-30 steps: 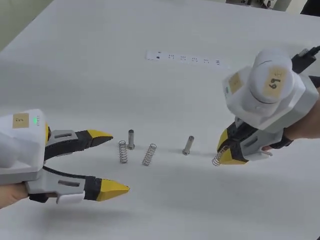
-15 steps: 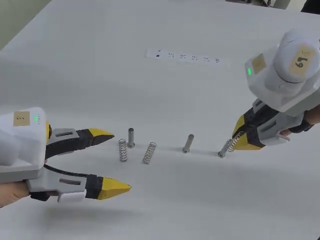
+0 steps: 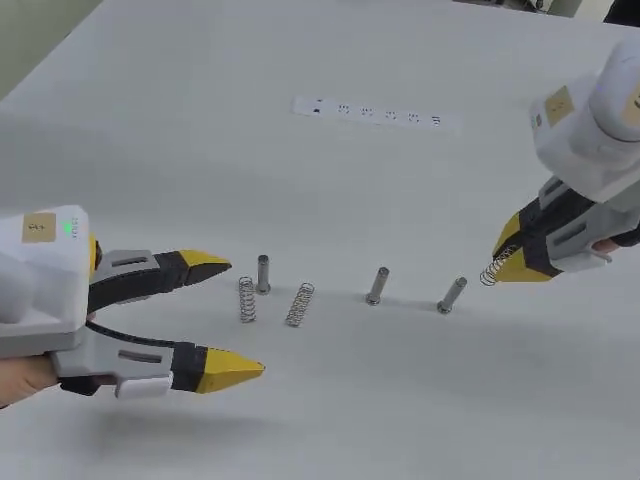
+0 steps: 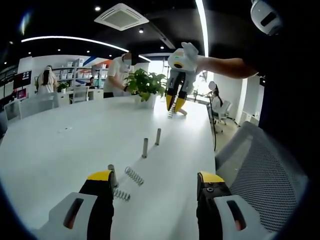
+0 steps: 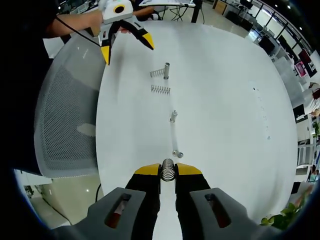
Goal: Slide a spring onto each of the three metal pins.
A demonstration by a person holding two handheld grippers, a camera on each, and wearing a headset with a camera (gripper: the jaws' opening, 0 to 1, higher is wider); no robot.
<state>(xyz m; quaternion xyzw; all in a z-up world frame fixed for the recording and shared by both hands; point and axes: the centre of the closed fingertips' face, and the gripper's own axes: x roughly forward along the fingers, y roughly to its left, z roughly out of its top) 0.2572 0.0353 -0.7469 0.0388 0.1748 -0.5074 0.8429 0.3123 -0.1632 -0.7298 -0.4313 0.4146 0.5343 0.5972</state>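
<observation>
Right gripper (image 3: 510, 265), upper right of the head view: jaws pressed together on the held spring (image 3: 493, 268), carried in the air near the top of the rightmost pin (image 3: 452, 294) and apart from it. In the right gripper view, coil end-on between the yellow tips (image 5: 168, 170).

Left gripper (image 3: 235, 318), lower left: jaws spread wide, nothing between them, tips pointing toward the pins.

On the white table (image 3: 180, 140), one row, left to right: left loose spring (image 3: 246, 300) just beside the leftmost pin (image 3: 263, 273), contact not clear; right loose spring (image 3: 299, 305) lying flat; middle pin (image 3: 377, 286); rightmost pin. All three pins bare of springs and apparently upright on their heads.

Farther back, a white power strip (image 3: 380, 114), well apart from the row.
</observation>
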